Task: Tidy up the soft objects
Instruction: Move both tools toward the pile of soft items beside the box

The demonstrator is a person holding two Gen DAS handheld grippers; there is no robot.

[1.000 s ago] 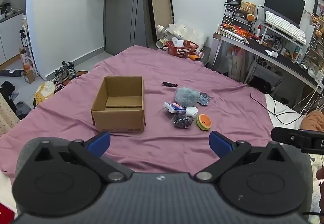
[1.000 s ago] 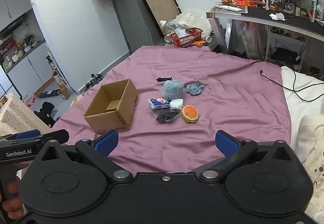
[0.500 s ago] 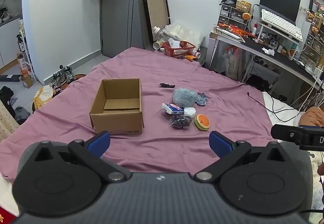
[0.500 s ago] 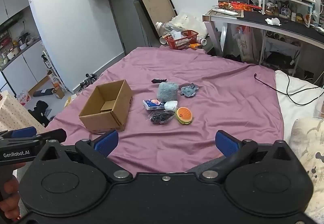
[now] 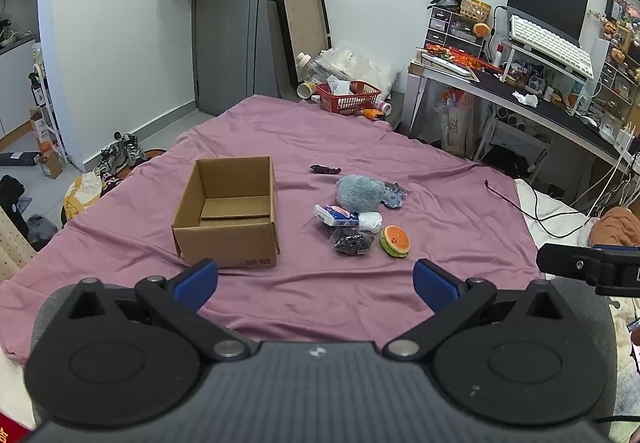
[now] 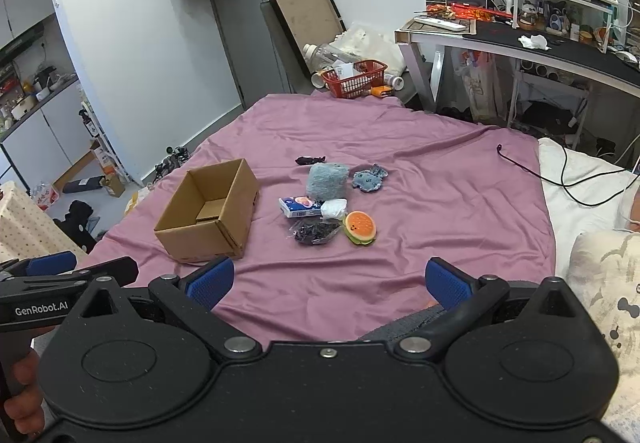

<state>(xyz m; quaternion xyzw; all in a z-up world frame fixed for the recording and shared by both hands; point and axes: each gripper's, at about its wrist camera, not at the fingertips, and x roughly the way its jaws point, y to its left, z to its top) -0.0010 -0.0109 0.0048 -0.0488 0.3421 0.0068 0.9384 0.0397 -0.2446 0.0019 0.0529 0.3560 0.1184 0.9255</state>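
An open, empty cardboard box [image 5: 228, 211] [image 6: 208, 211] sits on the purple bedsheet [image 5: 280, 295]. To its right lies a cluster of small things: a grey fluffy plush [image 5: 358, 193] [image 6: 327, 181], a blue-grey plush [image 6: 370, 177], a tissue pack [image 5: 335, 215] [image 6: 299, 206], a white soft wad [image 5: 370, 221], a dark bag [image 5: 353, 241] [image 6: 314, 232] and a burger plush [image 5: 395, 241] [image 6: 360, 227]. My left gripper [image 5: 315, 280] and right gripper [image 6: 327, 281] are both open and empty, held well short of the things, above the near edge of the bed.
A small dark item [image 5: 325, 169] lies behind the cluster. A black cable [image 5: 520, 207] trails over the bed's right side. A red basket [image 5: 347, 97] stands at the far end. A cluttered desk [image 5: 520, 83] is at the right, with shoes and clutter on the floor at the left.
Both cameras have tilted or drawn back a little, so the box and the cluster sit slightly higher and farther in both views. Both grippers stay open and empty.
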